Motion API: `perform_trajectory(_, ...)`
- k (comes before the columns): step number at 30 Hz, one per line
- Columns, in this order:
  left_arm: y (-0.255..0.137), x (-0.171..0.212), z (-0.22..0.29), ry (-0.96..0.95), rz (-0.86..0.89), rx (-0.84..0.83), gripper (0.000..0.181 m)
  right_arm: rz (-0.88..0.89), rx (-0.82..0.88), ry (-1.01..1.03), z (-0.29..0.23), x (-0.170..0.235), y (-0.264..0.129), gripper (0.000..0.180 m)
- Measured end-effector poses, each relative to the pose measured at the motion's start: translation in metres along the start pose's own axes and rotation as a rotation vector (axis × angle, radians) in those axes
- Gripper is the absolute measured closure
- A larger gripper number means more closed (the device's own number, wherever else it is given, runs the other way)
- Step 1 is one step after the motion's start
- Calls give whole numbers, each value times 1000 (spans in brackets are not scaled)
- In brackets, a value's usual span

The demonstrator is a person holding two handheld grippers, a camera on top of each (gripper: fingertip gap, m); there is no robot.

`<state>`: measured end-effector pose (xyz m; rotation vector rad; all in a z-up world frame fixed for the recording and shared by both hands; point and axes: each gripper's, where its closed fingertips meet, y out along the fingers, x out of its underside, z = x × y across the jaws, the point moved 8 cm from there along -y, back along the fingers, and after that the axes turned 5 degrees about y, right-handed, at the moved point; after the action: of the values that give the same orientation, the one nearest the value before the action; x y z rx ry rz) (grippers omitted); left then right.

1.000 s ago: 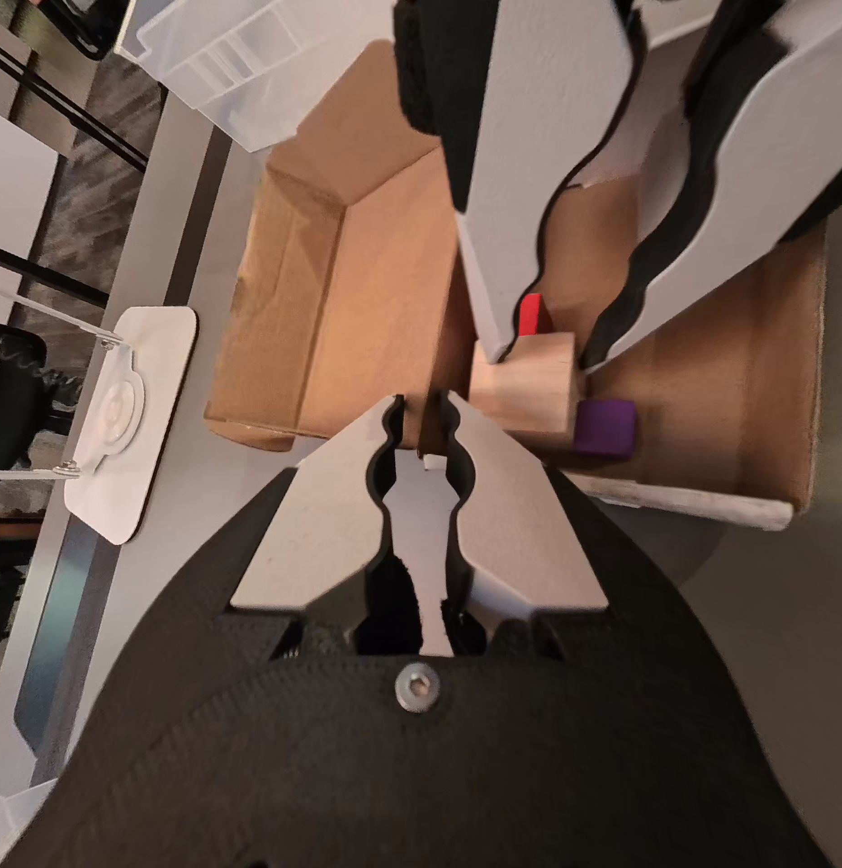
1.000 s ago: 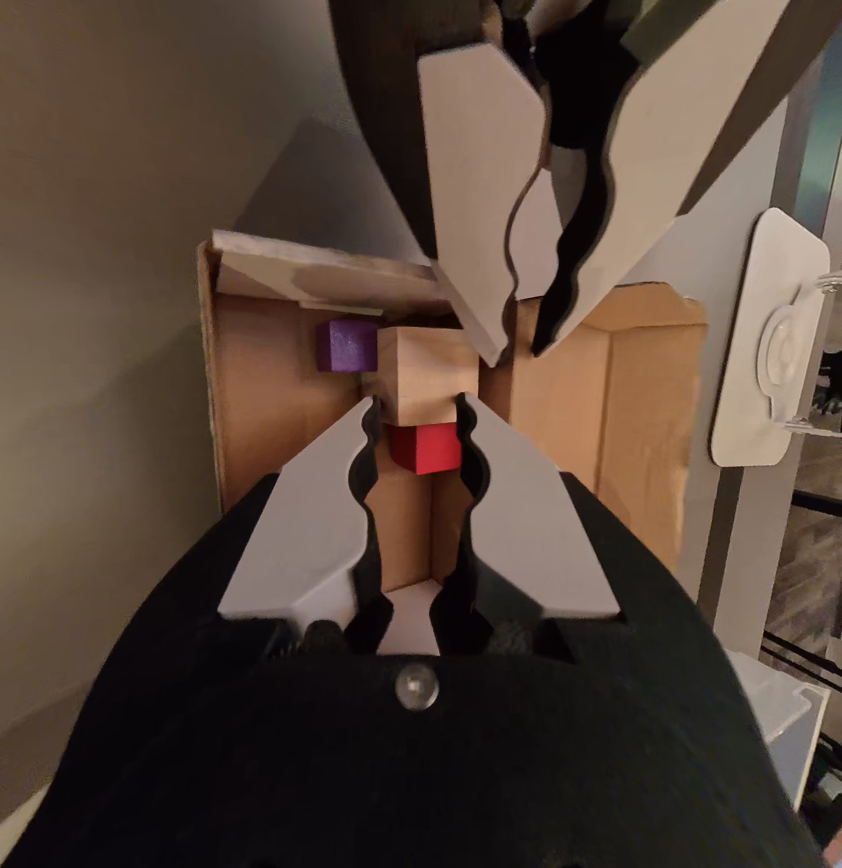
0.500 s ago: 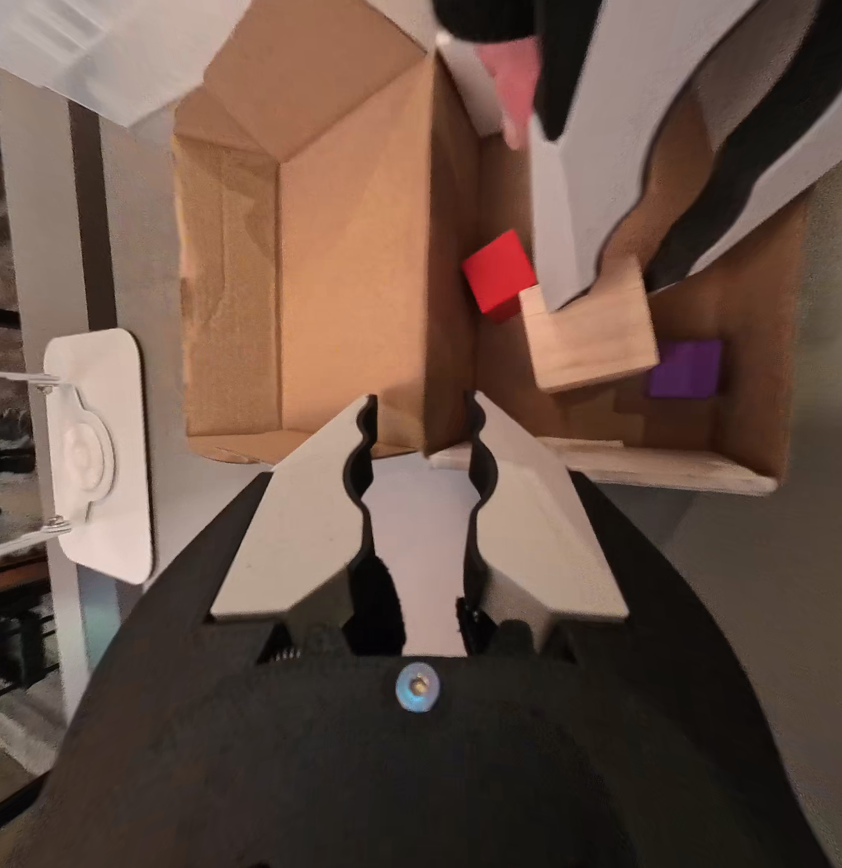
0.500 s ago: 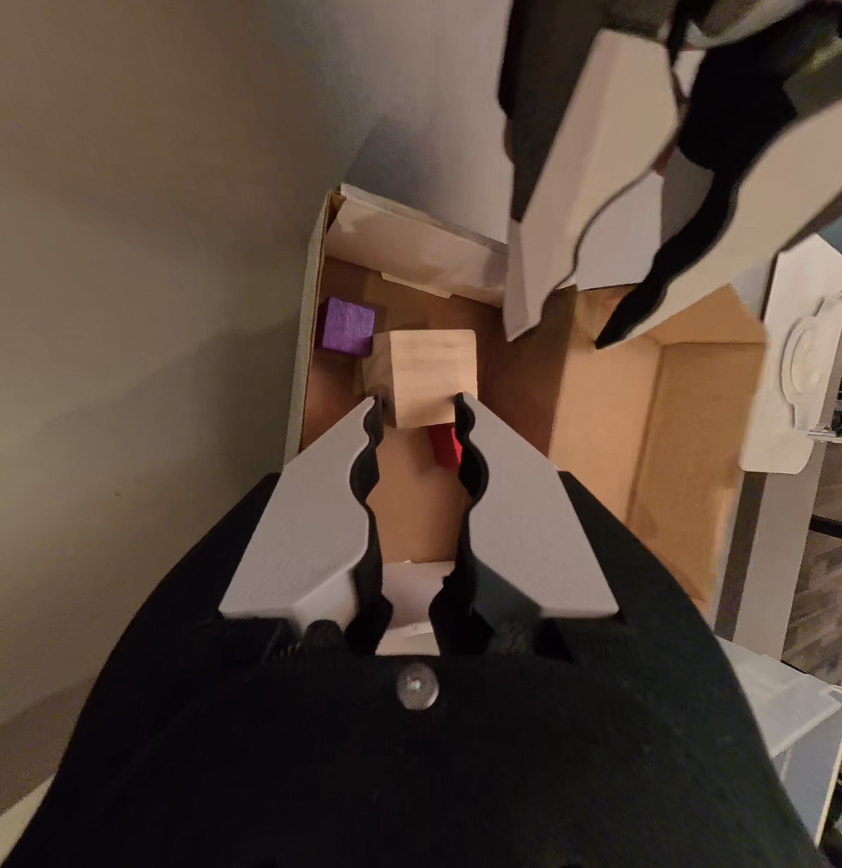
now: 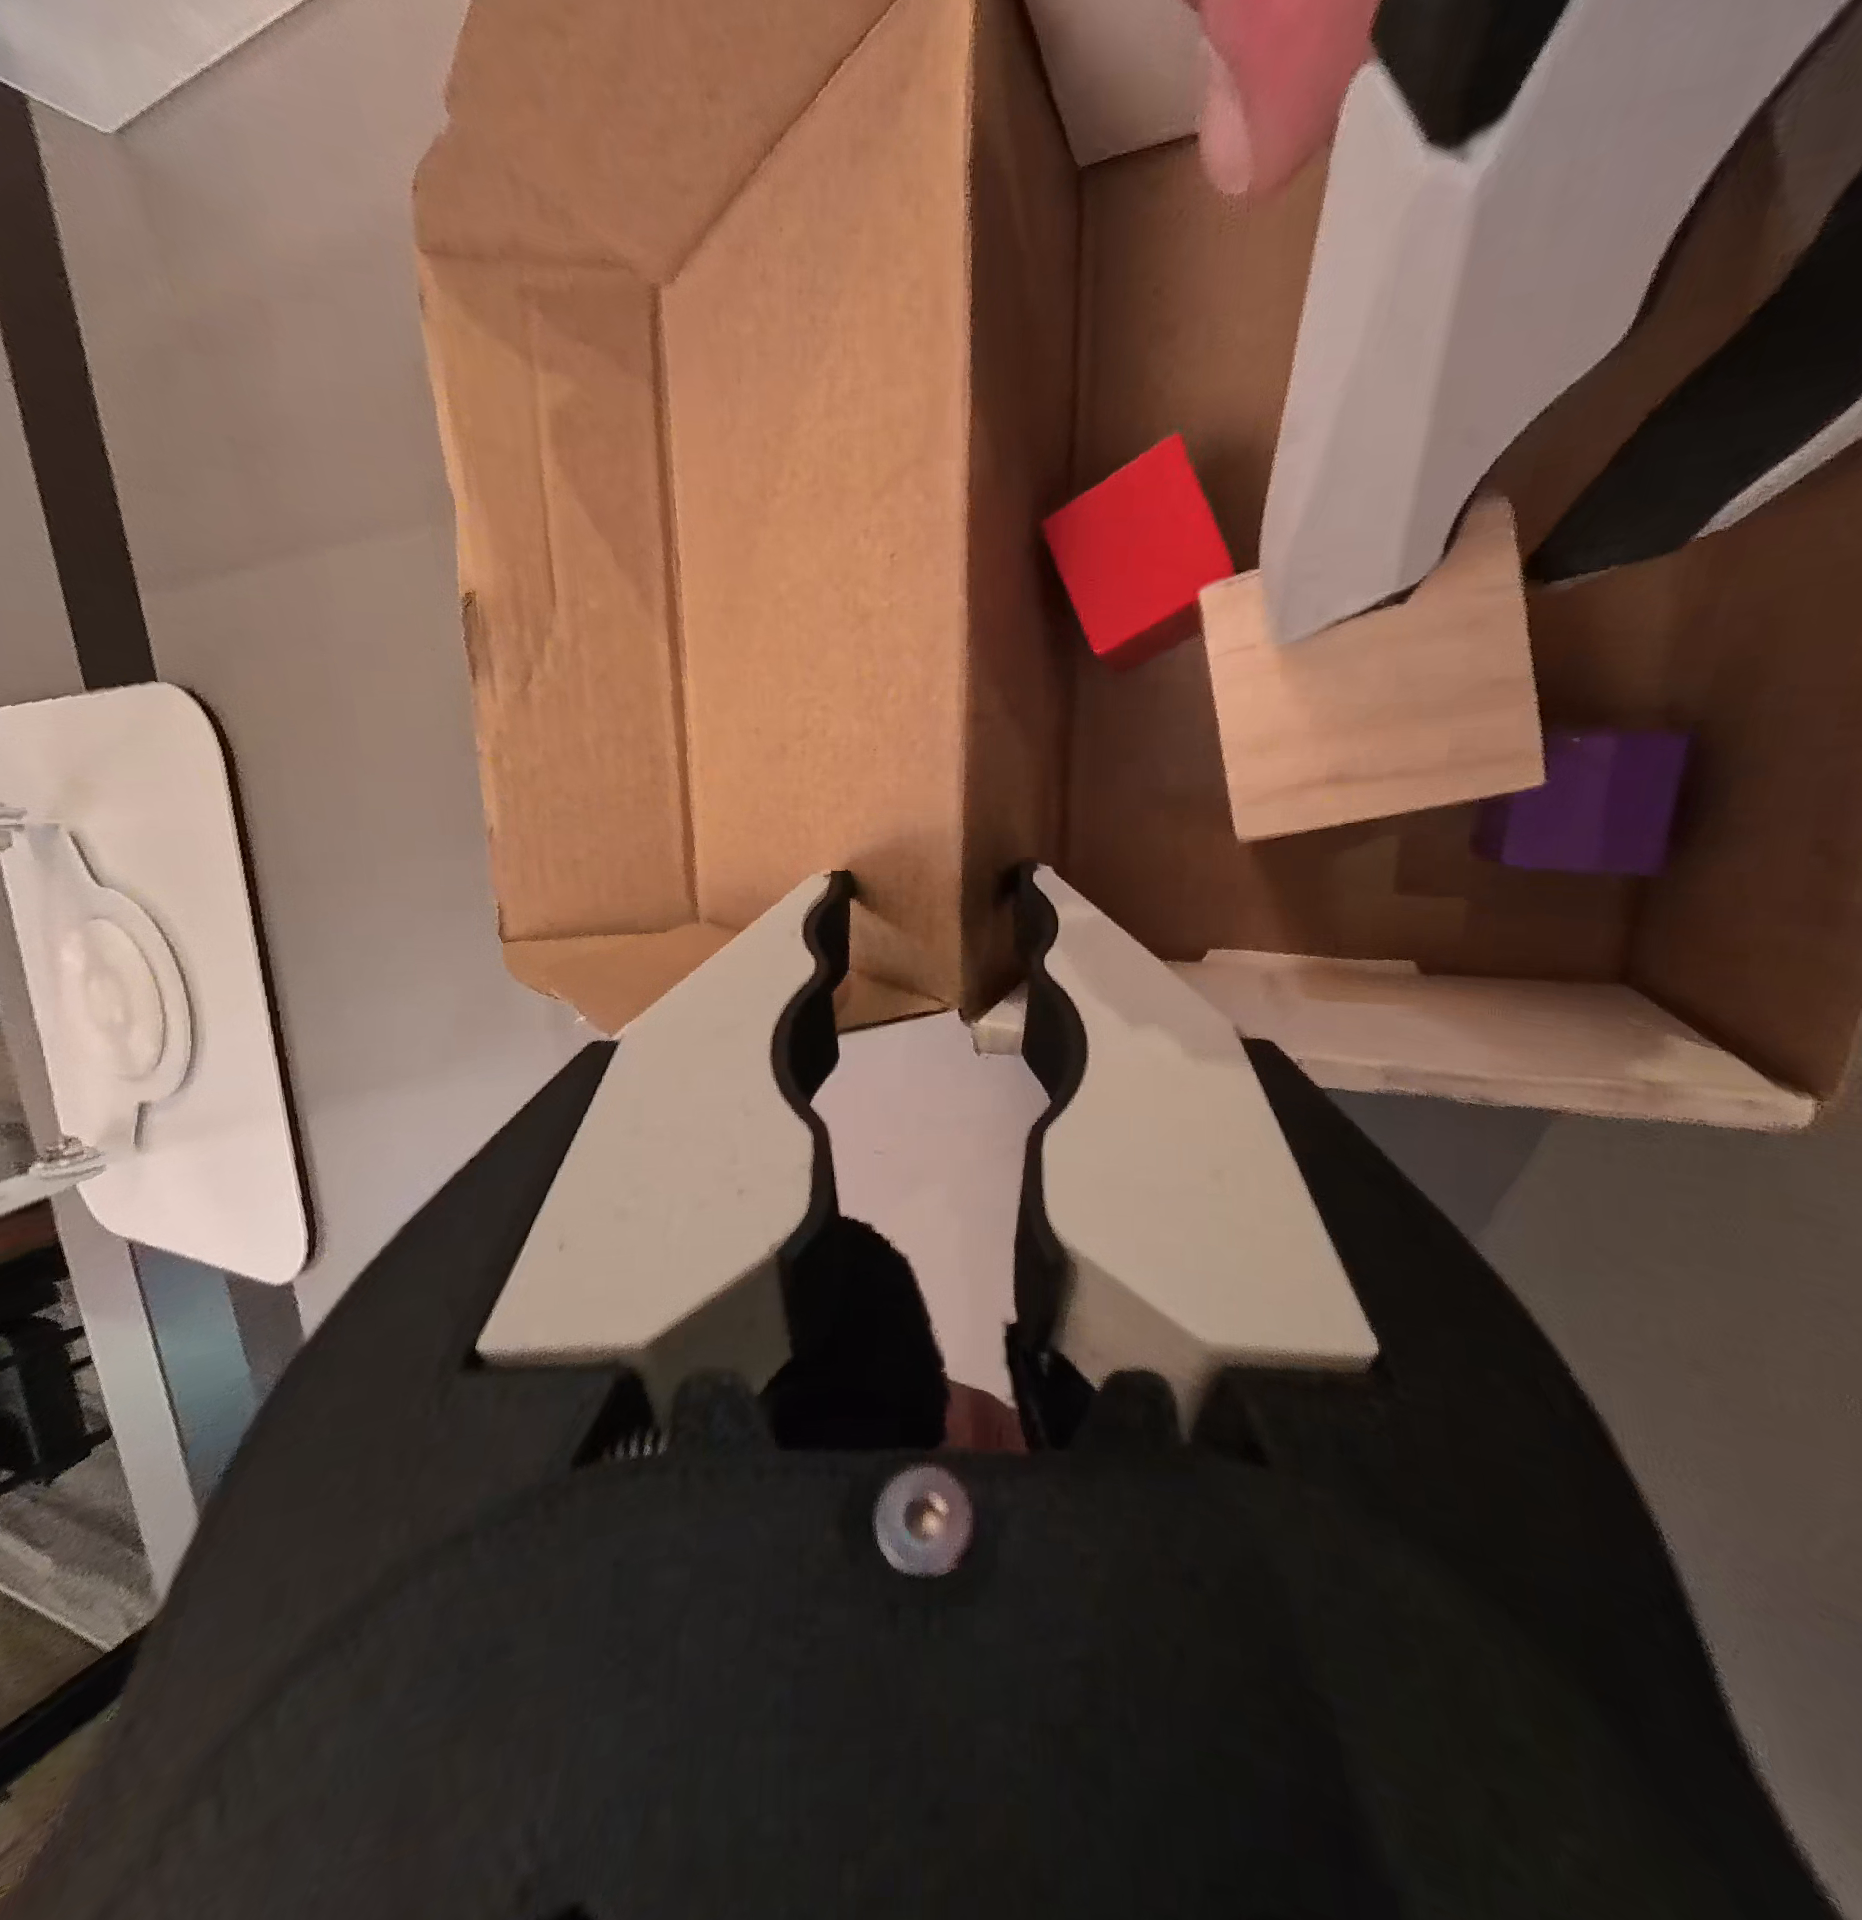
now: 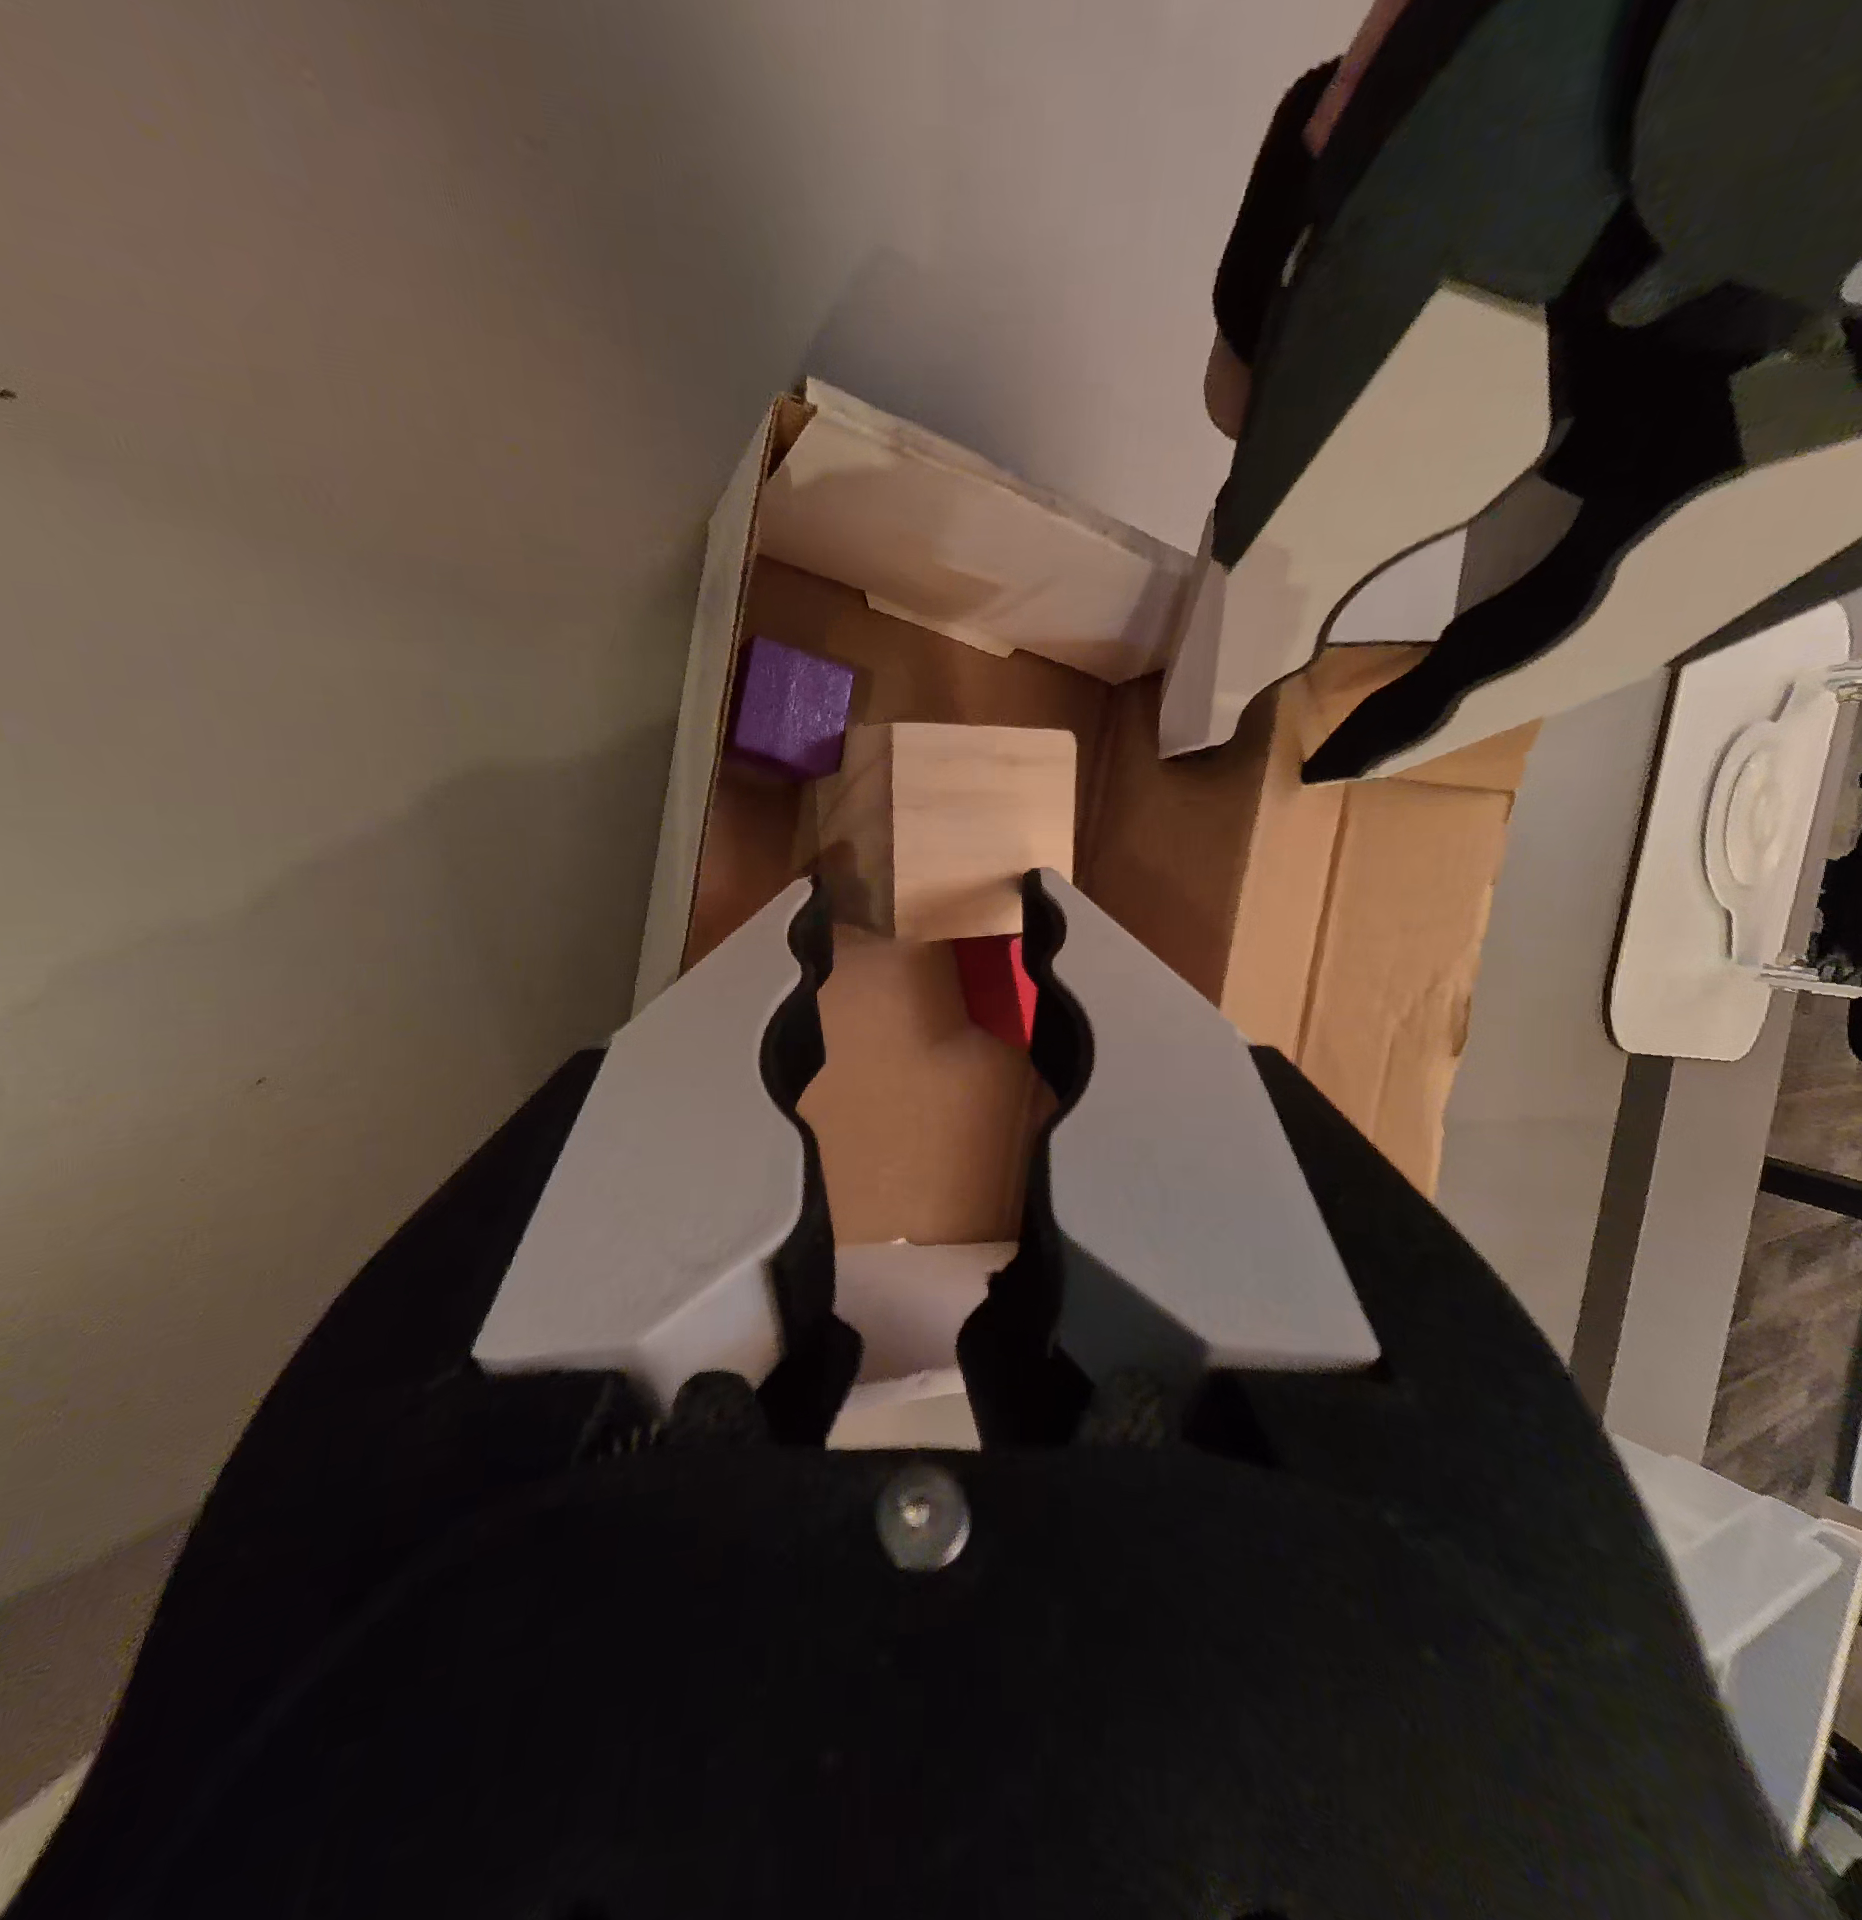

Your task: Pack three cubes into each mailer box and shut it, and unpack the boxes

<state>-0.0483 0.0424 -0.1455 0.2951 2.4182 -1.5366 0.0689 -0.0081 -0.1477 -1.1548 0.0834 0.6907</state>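
An open brown mailer box lies on the grey table with its lid standing upright. A red cube and a purple cube sit on the box floor. My right gripper is shut on a larger plain wooden cube and holds it above the box floor, over the red cube and beside the purple cube. My left gripper is open, its fingertips either side of the lid's near edge. It also shows at the upper right of the right wrist view.
A white plate with a clear bracket lies at the table's edge beyond the lid, also in the right wrist view. A clear plastic bin stands near the right gripper's side. A fingertip shows above the box.
My right gripper has risen with the wooden cube, uncovering the red cube. My left gripper has widened off the lid edge and both cameras have pulled back from the box.
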Motion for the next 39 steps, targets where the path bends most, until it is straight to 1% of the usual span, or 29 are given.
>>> perform_trajectory(2, -1, 2, 1, 6, -10, -14, 148, 1, 1, -4, -1, 0, -1, 146)
perform_trajectory(6, -2, 0, 4, 15, -42, -22, 152, 6, 7, 8, 0, 2, -3, 147)
perform_trajectory(7, -2, -1, 4, 17, -48, -23, 152, 12, 8, 16, 1, 2, -4, 145)
perform_trajectory(10, -1, -2, 4, 8, -56, -21, 152, 35, -5, 38, 6, -1, -9, 132)
perform_trajectory(12, -1, -1, 3, -3, -52, -19, 152, 38, -11, 26, 9, -5, -9, 131)
perform_trajectory(15, -1, -1, 3, -20, -39, -19, 152, 42, -64, 39, 14, -8, -3, 129)
perform_trajectory(18, -1, 2, 3, -47, -9, -10, 152, 14, -110, 39, 15, -6, 7, 129)
perform_trajectory(20, -1, 3, 3, -59, 11, -9, 152, -7, -109, 30, 14, -4, 14, 136)
perform_trajectory(21, -1, 3, 3, -61, 16, -11, 152, -7, -107, 40, 14, -5, 15, 135)
perform_trajectory(26, -1, 3, 4, -55, 16, -21, 153, 20, -122, 89, 18, -5, 12, 137)
perform_trajectory(28, -1, 3, 4, -65, 21, -23, 153, 56, -110, 108, 22, -3, 1, 137)
perform_trajectory(30, -2, 3, 4, -77, 26, -27, 153, 108, -75, 128, 30, 0, -19, 137)
perform_trajectory(32, -2, 4, 4, -85, 34, -32, 153, 166, -24, 163, 45, 7, -49, 137)
perform_trajectory(34, -2, 4, 4, -99, 46, -32, 153, 183, 53, 196, 64, 24, -82, 137)
perform_trajectory(37, -2, 5, 5, -110, 54, -36, 153, 111, 178, 241, 95, 65, -124, 137)
perform_trajectory(39, -2, 4, 5, -111, 49, -41, 153, 24, 233, 260, 113, 98, -139, 137)
